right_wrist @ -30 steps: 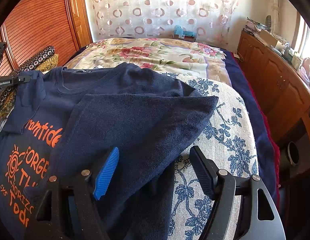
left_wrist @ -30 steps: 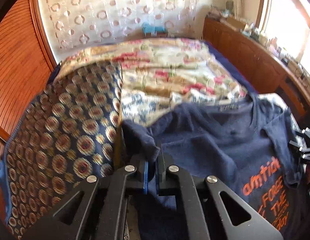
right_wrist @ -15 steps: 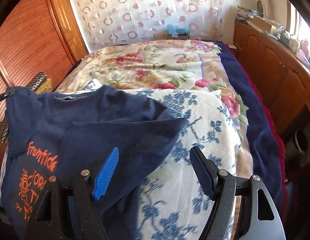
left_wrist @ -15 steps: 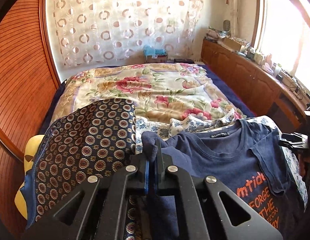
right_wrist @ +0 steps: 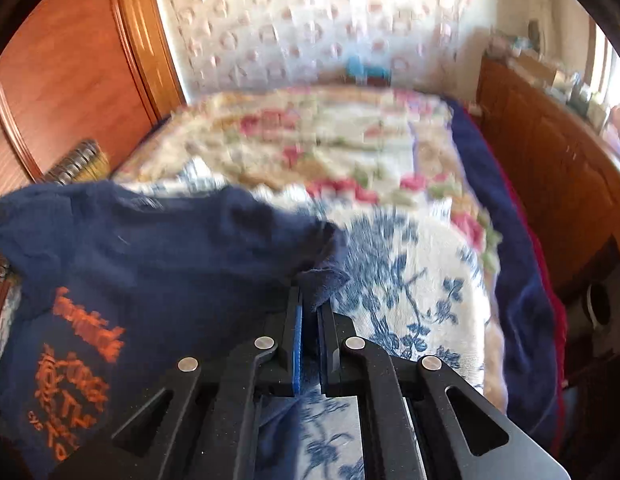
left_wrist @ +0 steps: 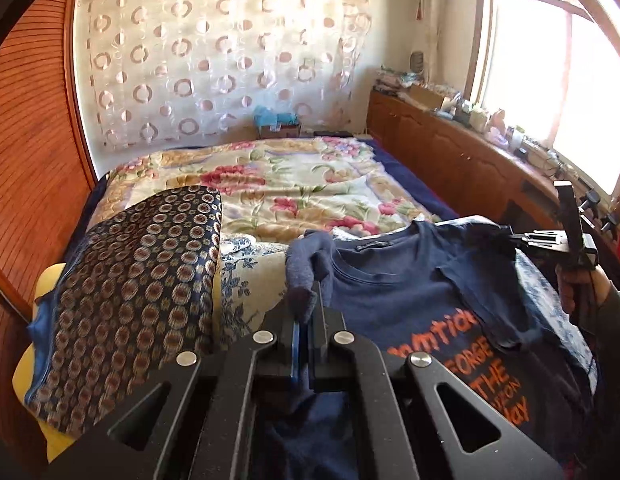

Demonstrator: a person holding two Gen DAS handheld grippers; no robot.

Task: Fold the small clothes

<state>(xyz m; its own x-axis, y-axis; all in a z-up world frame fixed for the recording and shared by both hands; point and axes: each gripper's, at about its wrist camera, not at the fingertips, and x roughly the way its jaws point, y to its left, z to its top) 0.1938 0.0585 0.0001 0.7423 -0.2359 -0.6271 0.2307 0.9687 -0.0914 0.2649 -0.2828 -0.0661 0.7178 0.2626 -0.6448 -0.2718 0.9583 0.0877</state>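
A navy T-shirt (left_wrist: 394, 292) with orange lettering hangs stretched above the floral bedspread (left_wrist: 278, 176), its neckline running from one gripper to the other. The left gripper (left_wrist: 308, 312) is clamped on one shoulder, the right gripper (right_wrist: 310, 308) pinching the opposite sleeve; both are equally near, each at its own end.

Both wrist views look close along their tongs, sharing the shirt (left_wrist: 394, 292) and bed (right_wrist: 410, 264).
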